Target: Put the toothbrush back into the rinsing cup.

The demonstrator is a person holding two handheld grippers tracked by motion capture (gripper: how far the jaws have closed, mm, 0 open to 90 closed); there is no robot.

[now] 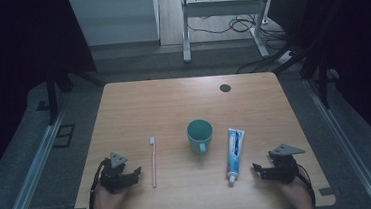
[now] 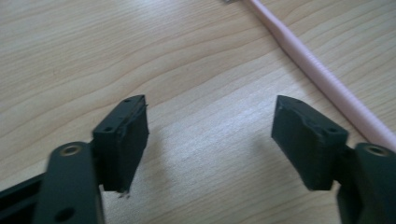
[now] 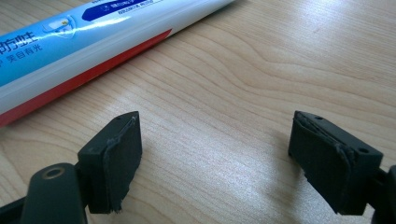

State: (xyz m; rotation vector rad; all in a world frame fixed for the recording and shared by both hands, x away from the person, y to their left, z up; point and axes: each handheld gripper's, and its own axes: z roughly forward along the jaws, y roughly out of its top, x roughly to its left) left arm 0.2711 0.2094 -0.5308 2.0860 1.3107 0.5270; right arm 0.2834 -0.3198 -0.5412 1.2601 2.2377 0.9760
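A wooden desk (image 1: pixel 173 100) carries three things in a row across the middle of the high view: a pink toothbrush (image 1: pixel 153 161) left of centre, lying lengthwise with its white bristle head at the far end; a teal mug (image 1: pixel 199 136) in the centre, upright with its handle toward the lower edge of the frame; and a toothpaste tube (image 1: pixel 234 153) right of centre, its white cap pointing toward the lower edge.

The left gripper (image 1: pixel 137 172) sits at the lower left of the high view, just left of the toothbrush handle's near end and not touching it. In the left gripper view its jaws stand spread over bare wood with nothing between them, and the toothbrush (image 2: pixel 322 74) runs diagonally down the upper right of that frame, passing close beside the right-hand jaw.

The right gripper (image 1: pixel 255 169) sits at the lower right of the high view, just right of the tube's cap. In the right gripper view its jaws are spread wide over bare desk, and the toothpaste tube (image 3: pixel 93 37) crosses the upper left corner, apart from both jaws.
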